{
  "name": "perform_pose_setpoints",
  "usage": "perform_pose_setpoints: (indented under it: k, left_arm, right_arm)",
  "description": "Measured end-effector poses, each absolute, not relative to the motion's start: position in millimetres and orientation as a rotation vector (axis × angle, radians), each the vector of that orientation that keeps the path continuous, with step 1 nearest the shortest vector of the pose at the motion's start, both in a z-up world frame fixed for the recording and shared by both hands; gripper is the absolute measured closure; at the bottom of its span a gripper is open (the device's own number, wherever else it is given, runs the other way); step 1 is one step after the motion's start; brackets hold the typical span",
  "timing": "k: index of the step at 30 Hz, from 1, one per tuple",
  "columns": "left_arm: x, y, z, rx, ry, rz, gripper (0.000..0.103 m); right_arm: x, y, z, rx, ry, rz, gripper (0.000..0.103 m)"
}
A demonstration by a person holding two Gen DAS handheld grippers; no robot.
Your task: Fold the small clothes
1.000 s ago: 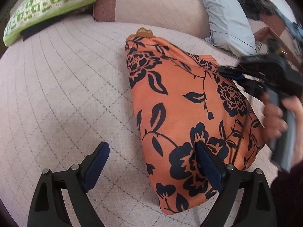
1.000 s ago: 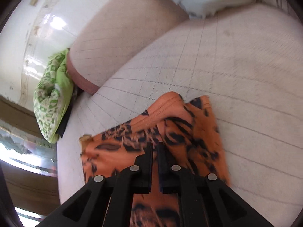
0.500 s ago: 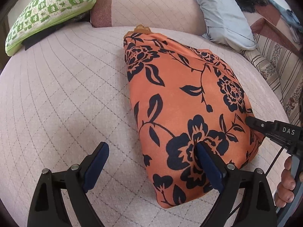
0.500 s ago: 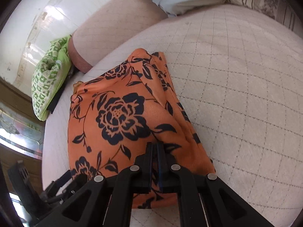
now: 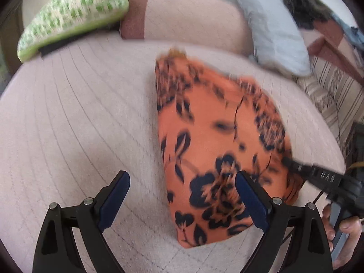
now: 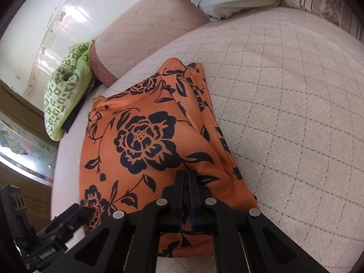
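Jaws, left (image 5: 182,195): wide apart, nothing between the pads; one blue pad (image 5: 250,201) overlaps the garment's near end in view, contact unclear.
Jaws, right (image 6: 185,179): closed together; whether cloth is pinched I cannot tell; tips at the garment's 3 o'clock edge in the left view.
Garment (image 6: 145,141): orange with black flowers, folded, lying on the bed (image 6: 284,113).
Green pillow (image 5: 75,18): 10 o'clock, far.
Blue pillow (image 5: 275,29): 1 o'clock, far.
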State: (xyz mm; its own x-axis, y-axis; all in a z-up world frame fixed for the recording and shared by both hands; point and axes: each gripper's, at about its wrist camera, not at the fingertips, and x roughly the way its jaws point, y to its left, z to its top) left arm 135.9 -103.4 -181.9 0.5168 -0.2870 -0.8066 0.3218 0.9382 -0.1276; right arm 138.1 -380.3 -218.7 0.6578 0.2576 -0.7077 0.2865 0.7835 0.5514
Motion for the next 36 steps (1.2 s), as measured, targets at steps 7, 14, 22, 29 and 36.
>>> perform_pose_setpoints:
  k: [7,14,22,29,36]
  left_arm:
    - [150.4,-108.3,-213.0,0.195,0.965,-0.241,0.002]
    - [152.2,-104.8,-199.6,0.177,0.953,-0.251,0.003]
    - [155.2,-105.2,-203.4,0.185,0.956,-0.264,0.003]
    - [156.8,-107.9,-206.1,0.191,0.951,-0.258,0.003]
    - [155.1,-109.2,-206.8,0.202,0.937,-0.255,0.002]
  right_arm:
    - [137.8,-382.8,-204.7,0.731,0.902,0.008,0.097]
    - [144.4,-360.4,-172.2,0.61,0.796,-0.007,0.097]
    - [187.6,-331.3,-168.8,0.575,0.76,0.042,0.097]
    - [207.2,-337.4,-205.2,0.631,0.895,0.065,0.096]
    - [202.1,-336.4,-203.8,0.617,0.9,0.067,0.097]
